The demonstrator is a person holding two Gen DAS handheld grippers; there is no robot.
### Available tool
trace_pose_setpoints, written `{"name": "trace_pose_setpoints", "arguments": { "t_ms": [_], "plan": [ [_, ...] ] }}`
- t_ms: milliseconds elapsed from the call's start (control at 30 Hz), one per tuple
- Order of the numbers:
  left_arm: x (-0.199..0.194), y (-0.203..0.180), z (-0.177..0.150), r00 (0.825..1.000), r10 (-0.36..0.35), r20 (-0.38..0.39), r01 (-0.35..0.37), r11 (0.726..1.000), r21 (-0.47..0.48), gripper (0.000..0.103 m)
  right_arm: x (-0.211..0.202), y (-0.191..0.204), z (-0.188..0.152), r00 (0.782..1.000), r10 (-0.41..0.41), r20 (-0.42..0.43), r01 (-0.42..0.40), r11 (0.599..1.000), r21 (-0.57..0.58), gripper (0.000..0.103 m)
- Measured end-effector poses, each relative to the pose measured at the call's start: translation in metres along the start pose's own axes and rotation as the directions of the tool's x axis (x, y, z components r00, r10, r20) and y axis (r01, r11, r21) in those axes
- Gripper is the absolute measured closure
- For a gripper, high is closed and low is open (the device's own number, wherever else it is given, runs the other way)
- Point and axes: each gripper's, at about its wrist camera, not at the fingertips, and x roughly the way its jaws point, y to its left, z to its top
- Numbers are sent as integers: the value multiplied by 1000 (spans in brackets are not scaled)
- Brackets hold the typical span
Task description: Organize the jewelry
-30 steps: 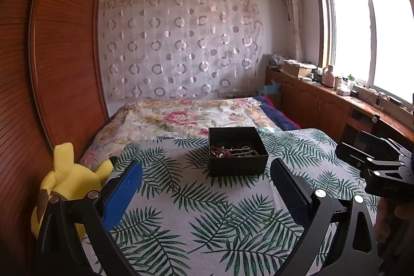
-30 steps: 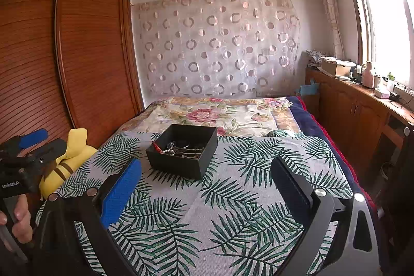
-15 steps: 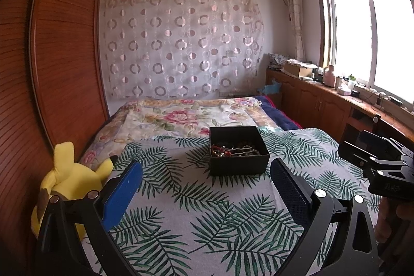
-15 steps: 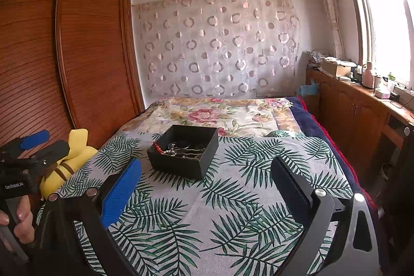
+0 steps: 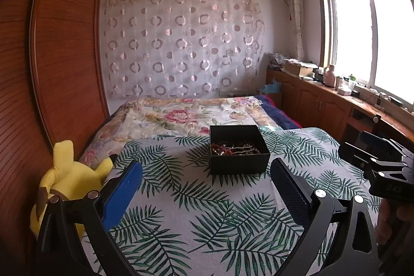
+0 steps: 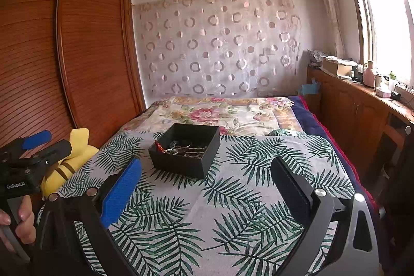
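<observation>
Nothing moved | both grippers (image 5: 205, 177) (image 6: 205, 177) agape | box (image 5: 239, 153) between

Black box (image 5: 239, 164) at frame centre, red and pale beads (image 5: 234, 148) inside. White bedspread (image 5: 207, 211) printed with green palm fronds; pink-rose floral quilt (image 5: 178, 117) above. Yellow plush toy (image 5: 69, 180) lower left. Reddish-brown slatted wardrobe (image 5: 64, 56) on left. Sheer curtain (image 5: 181, 43) patterned with pinkish rings. Blue pad on black fingers (image 5: 124, 194).
</observation>
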Motion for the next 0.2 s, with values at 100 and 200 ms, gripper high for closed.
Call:
{"name": "trace_pose_setpoints", "arguments": {
  "t_ms": [100,200],
  "plan": [
    [0,0,-1,1000,2,-2,-2,1000,-4,8,0,2,-1,1000,2,0,-2,1000,-1,3],
    [1,1,-1,1000,6,-3,-6,1000,-5,8,1,3,-1,1000,2,0,-2,1000,-1,3]
  ]
}}
